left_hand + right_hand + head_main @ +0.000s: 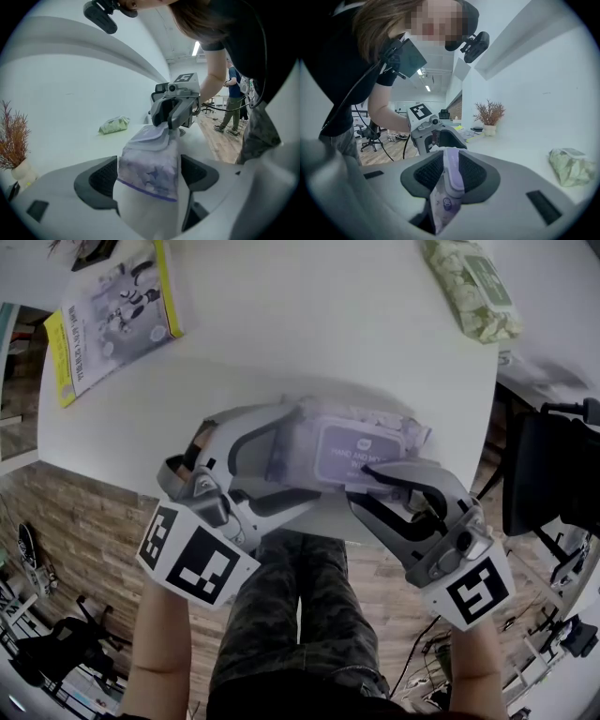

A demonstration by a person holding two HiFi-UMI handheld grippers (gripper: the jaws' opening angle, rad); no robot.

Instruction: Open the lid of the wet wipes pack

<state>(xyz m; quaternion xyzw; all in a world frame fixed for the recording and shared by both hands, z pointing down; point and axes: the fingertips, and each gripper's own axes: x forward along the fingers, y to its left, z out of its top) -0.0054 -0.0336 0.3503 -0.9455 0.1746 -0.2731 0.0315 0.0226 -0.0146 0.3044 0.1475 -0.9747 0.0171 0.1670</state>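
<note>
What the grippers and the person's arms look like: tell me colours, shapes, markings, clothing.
Both the left gripper and the right gripper are light grey plastic, with curved open-framed jaws lined with black ribbed pads. Each carries a white cube printed with black square markers. The person wears a black short-sleeved top and camouflage trousers; the forearms are uncovered.

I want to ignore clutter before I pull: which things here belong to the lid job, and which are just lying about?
In the job:
purple wipes pack
lid
left gripper, shut on the pack
right gripper, shut on the lid

Lying about:
green wipes pack
booklet
potted plant
</note>
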